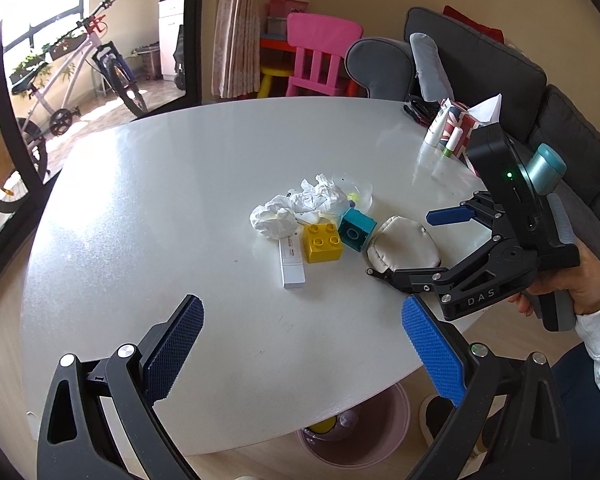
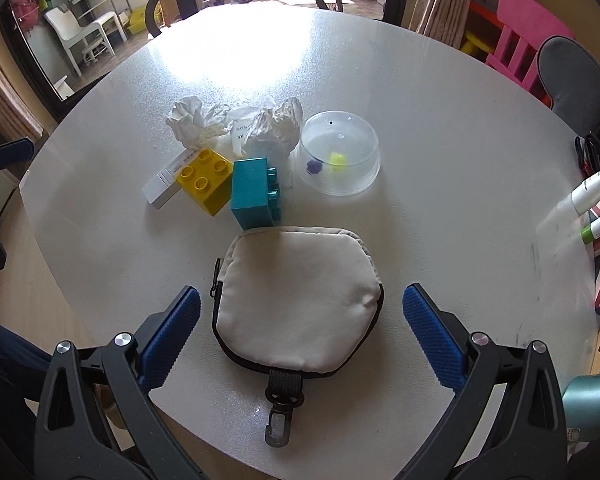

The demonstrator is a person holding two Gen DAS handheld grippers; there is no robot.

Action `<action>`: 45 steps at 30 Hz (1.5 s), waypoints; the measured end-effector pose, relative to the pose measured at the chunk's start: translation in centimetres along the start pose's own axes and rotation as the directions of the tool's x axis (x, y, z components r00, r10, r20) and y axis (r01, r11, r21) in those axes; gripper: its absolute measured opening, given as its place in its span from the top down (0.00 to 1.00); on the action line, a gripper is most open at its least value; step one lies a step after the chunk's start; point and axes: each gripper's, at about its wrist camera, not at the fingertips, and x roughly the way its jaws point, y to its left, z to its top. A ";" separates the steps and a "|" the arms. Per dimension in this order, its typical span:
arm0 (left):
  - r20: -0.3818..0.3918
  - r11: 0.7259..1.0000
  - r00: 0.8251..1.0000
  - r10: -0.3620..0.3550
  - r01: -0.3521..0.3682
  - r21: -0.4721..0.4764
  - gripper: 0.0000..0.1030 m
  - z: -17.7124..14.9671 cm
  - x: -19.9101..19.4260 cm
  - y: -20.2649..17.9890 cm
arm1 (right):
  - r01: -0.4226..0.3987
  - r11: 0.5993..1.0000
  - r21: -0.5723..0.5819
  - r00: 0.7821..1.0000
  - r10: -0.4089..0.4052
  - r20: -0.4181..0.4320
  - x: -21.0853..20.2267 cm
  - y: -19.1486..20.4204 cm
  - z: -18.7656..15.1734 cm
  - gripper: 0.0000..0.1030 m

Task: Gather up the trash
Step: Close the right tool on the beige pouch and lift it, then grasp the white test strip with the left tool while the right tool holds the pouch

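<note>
Both grippers spread wide over a round white surface (image 2: 440, 92), nothing held.

Bare room runs to the surface's edges at upper and left frame. Centre cluster: cream pouch (image 2: 300, 300) between the right gripper (image 2: 300, 332) fingers, clear lid (image 2: 340, 152), crumpled tissues (image 2: 236, 124), teal block (image 2: 252, 192), yellow block (image 2: 204, 180), white stick (image 2: 160, 188). Left gripper (image 1: 302, 352) hovers at the near edge; pink bin (image 1: 356, 436) on the floor below.

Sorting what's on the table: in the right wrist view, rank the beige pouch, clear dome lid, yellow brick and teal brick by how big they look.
1. beige pouch, though it lies nearest the camera
2. clear dome lid
3. teal brick and yellow brick: too alike to rank
</note>
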 end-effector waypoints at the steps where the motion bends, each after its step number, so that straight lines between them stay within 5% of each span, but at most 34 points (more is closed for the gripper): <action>1: -0.002 1.000 1.000 -0.001 0.001 -0.001 0.07 0.0 0.0 0.0 | 0.003 1.000 -0.005 1.000 -0.003 -0.007 0.2 0.1 0.0 0.04; 26: -0.019 1.000 1.000 -0.012 0.011 -0.010 0.07 0.0 0.3 0.2 | 0.008 1.000 -0.027 0.999 -0.010 -0.044 1.8 -0.1 0.4 0.07; 31: -0.020 1.000 1.000 -0.013 0.013 -0.014 0.07 -0.1 0.4 0.3 | 0.005 1.000 -0.015 1.000 -0.005 -0.024 0.9 -0.2 0.7 0.16; 45: -0.019 1.000 1.000 -0.004 0.004 0.001 0.07 0.5 1.1 -0.7 | -0.023 1.000 0.016 0.997 0.022 0.074 -3.6 -1.3 -0.1 0.17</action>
